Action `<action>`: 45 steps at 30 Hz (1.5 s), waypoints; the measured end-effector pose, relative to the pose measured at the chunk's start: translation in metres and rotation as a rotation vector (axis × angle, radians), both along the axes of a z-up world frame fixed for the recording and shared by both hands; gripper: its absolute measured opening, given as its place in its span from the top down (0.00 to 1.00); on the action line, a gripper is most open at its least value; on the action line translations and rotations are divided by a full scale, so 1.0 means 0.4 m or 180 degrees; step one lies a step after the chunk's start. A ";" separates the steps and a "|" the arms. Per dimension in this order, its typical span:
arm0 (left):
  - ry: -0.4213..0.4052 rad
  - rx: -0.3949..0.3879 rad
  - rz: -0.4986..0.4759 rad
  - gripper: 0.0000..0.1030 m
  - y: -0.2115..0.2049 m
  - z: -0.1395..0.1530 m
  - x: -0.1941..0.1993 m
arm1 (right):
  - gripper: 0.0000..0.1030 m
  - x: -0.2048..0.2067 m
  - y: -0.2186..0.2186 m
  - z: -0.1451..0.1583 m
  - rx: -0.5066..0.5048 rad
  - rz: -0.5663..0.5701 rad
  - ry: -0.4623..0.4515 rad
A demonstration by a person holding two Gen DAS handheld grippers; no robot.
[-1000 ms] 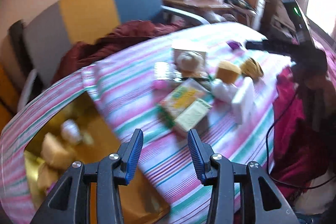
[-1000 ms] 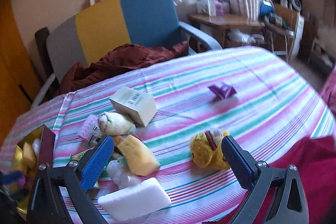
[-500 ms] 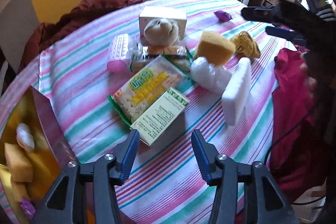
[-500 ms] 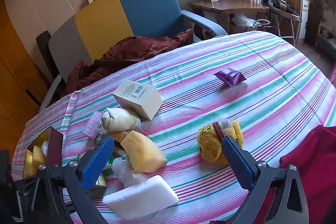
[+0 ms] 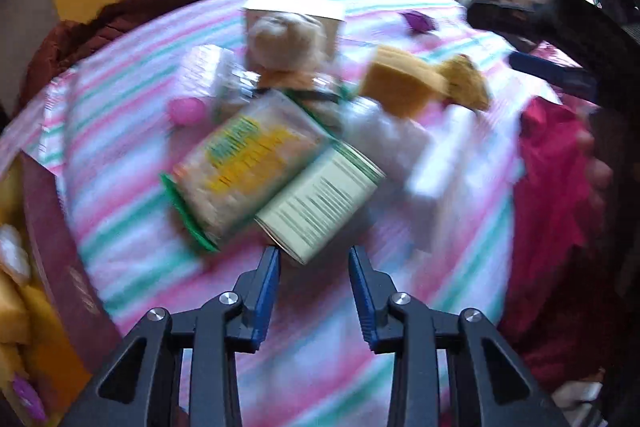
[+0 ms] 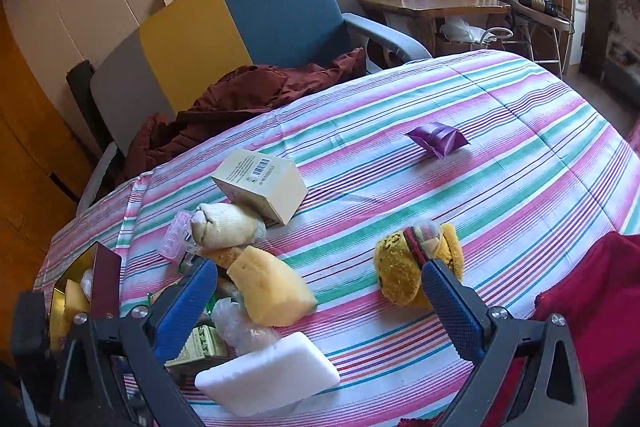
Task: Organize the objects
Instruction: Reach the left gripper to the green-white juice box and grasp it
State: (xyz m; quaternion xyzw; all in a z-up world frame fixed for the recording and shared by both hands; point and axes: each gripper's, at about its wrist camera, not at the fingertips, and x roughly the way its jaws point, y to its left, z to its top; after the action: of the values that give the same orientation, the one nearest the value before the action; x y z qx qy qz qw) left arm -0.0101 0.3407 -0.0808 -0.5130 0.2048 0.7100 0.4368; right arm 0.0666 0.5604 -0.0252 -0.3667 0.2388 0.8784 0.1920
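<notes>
Striped tablecloth (image 6: 460,107); left gripper (image 5: 313,259) fingers narrowed, just closing, gripping nothing, before the pale carton (image 5: 320,203); right gripper (image 6: 316,291) fingers wide apart.

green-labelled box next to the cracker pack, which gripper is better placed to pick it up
Left. The left gripper sits right at the near corner of the green-labelled box, jaws just narrowed but not gripping it. The right gripper hangs open over the yellow sponge, further off.
</notes>
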 end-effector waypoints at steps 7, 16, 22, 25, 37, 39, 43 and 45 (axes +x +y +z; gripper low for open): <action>0.0375 0.0032 -0.0033 0.61 -0.004 0.043 0.014 | 0.00 0.001 0.001 -0.002 -0.0002 0.0001 -0.0014; 0.0573 -0.0102 -0.0422 0.54 0.071 0.024 -0.015 | 0.00 -0.002 0.004 -0.010 -0.0035 -0.0013 -0.0072; 0.0575 -0.0018 -0.0568 0.78 0.074 0.031 0.018 | 0.00 -0.003 0.012 -0.015 -0.0057 -0.0032 -0.0100; 0.0466 0.0055 -0.0588 0.78 0.057 0.031 0.038 | 0.00 -0.005 0.015 -0.017 -0.0074 -0.0032 -0.0115; 0.0534 0.0022 -0.0756 0.58 0.071 0.047 -0.016 | 0.00 -0.024 -0.002 -0.048 -0.0390 0.0245 -0.0188; 0.0589 -0.0084 -0.0861 0.58 0.085 0.027 -0.014 | 0.00 -0.023 -0.001 -0.049 -0.0391 0.0239 -0.0194; 0.0534 -0.0102 -0.0916 0.58 0.106 0.002 -0.022 | 0.00 -0.020 0.002 -0.050 -0.0410 0.0223 -0.0187; 0.0501 -0.0065 -0.0925 0.65 0.106 0.001 -0.018 | 0.00 -0.023 0.006 -0.050 -0.0410 0.0223 -0.0190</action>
State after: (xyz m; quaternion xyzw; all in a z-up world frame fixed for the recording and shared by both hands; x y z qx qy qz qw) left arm -0.0174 0.3831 -0.0804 -0.4252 0.3177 0.6752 0.5122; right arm 0.0573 0.5628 -0.0451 -0.4125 0.2761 0.8561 0.1443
